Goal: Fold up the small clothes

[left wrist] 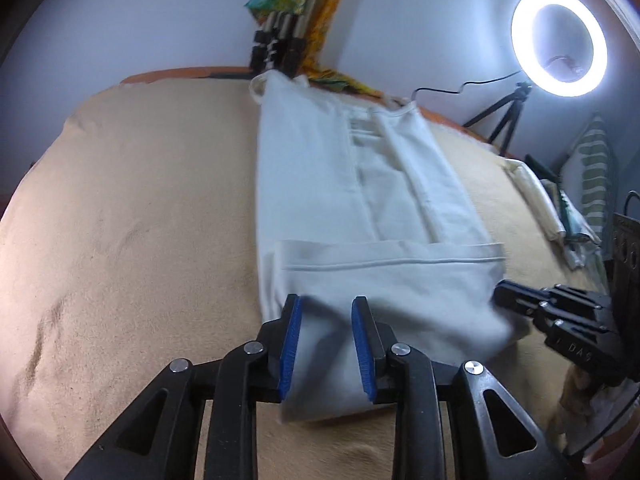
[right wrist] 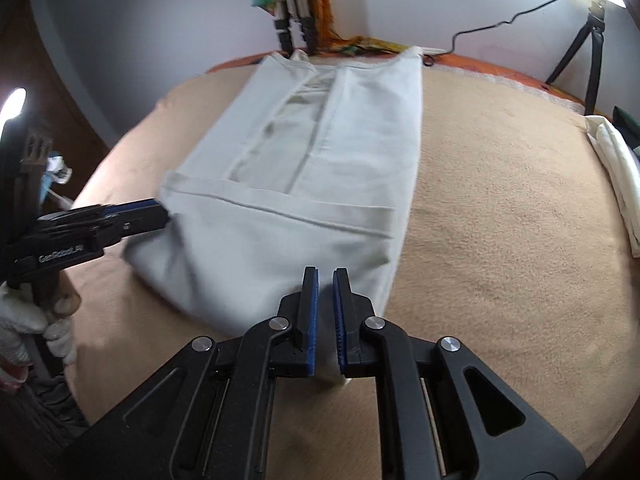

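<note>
A tan blanket (left wrist: 132, 208) covers the whole work surface, with an orange edge (left wrist: 180, 72) showing along its far side at twelve o'clock. Beyond that edge, bundled poles with black clamps (left wrist: 276, 46) lean against the pale wall, with patterned orange-and-green cloth (left wrist: 320, 12) beside them. At two o'clock a lit ring light (left wrist: 559, 42) stands on a black tripod (left wrist: 504, 120); its cable (right wrist: 508, 20) trails along the wall. At three o'clock lie rolled cream fabric (right wrist: 618, 172) and striped fabric (left wrist: 596, 168).

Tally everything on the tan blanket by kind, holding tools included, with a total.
Pale grey folded garment: 1
Cream rolled cloth at the blanket's edge: 1
Black two-finger tools with blue pads: 2, left tool, right tool
Total: 4
</note>
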Available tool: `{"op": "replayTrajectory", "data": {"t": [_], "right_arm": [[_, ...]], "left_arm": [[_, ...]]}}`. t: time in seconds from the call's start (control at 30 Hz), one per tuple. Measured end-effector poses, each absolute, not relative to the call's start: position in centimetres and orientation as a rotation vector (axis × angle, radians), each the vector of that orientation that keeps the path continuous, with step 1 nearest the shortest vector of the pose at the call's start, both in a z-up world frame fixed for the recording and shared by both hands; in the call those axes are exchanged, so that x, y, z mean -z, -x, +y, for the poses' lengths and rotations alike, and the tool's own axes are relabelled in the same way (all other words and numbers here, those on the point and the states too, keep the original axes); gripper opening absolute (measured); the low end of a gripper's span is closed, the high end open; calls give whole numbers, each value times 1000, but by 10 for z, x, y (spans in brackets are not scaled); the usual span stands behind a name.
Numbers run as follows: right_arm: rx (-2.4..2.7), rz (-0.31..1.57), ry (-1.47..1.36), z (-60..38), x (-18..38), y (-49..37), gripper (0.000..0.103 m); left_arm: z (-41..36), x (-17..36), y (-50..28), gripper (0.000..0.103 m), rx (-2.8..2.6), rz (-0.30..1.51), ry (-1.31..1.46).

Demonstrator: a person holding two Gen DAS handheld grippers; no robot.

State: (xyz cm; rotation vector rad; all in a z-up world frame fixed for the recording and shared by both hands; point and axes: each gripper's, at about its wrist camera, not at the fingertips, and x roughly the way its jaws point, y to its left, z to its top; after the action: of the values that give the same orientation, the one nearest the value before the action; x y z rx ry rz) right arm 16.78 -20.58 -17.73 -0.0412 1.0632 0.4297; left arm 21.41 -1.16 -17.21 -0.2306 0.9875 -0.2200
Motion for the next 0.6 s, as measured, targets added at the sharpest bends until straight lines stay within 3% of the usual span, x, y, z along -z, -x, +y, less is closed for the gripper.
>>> {"op": "replayTrajectory", "data": {"t": [0.17,0.23,0.3,0.33,0.5,0.6], "right_arm": [[-377,1046,-37,-228,167,-187,9],[-379,1029,-77,-238,160,-193,19],[-395,1011,-106,-245,154,-199,44],[-397,994,-112,-248,150,-205,46],[-425,972,-113,-248,140,-241,46],[-425,975,-143,-249,142,-269,46]], "left_arm": [[10,161,-222,28,144,964,241],[20,155,-230,29,132,947,257],[29,149,-239,32,126,933,275],[32,147,-245,35,126,925,283],[46,137,-283,54,143,890,332],[52,139,-310,56,157,898,399]]}}
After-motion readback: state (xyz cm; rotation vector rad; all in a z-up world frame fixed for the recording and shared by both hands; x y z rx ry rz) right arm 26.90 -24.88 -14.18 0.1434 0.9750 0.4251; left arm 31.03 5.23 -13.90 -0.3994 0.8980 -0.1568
